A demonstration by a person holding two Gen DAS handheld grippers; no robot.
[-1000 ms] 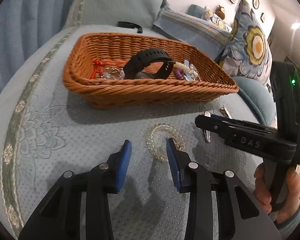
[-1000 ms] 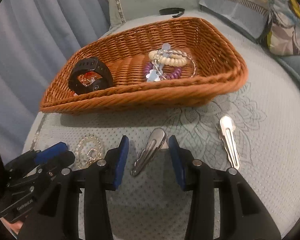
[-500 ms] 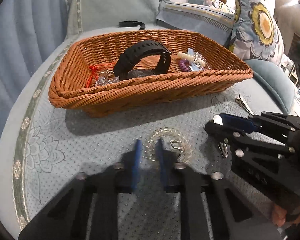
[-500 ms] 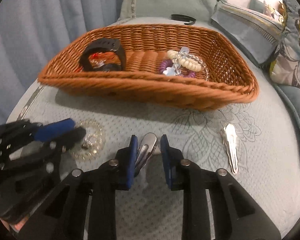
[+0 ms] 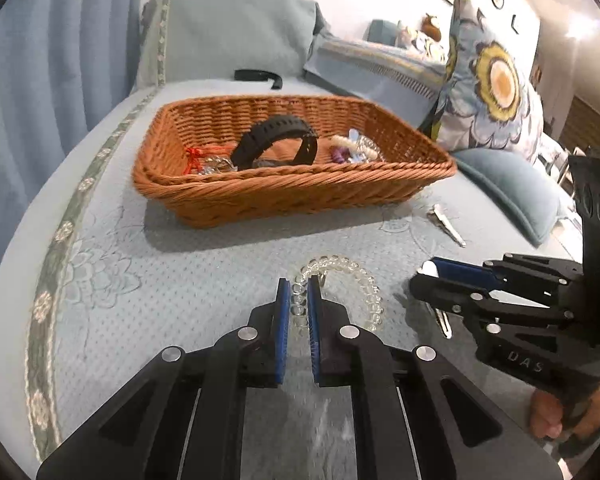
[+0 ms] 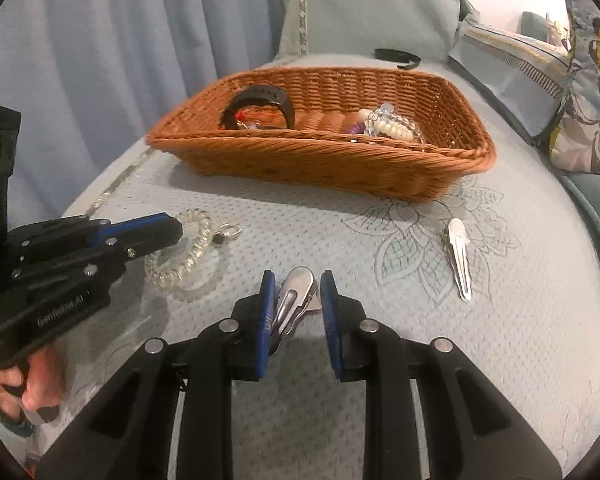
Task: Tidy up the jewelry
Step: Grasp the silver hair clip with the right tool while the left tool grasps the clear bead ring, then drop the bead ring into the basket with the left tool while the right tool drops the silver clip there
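My left gripper (image 5: 299, 300) is shut on a clear beaded bracelet (image 5: 352, 280), lifted a little off the sofa cover; the bracelet also shows in the right wrist view (image 6: 188, 256). My right gripper (image 6: 296, 296) is shut on a silver hair clip (image 6: 294, 300) and holds it raised. The right gripper also shows in the left wrist view (image 5: 432, 280). A wicker basket (image 5: 300, 188) (image 6: 320, 156) ahead holds a black watch (image 5: 276, 140), a red-corded piece and bead bracelets (image 6: 388, 126). A second silver hair clip (image 6: 458, 256) (image 5: 446, 222) lies on the cover.
A black strap (image 5: 258, 76) lies behind the basket. Cushions (image 5: 496, 92) and a teal pillow (image 5: 512, 196) stand to the right. A blue curtain (image 5: 40, 80) hangs on the left beyond the sofa edge.
Both grippers closed, the left on the clear bracelet and the right on the hair clip, and both have lifted their pieces slightly off the cover.
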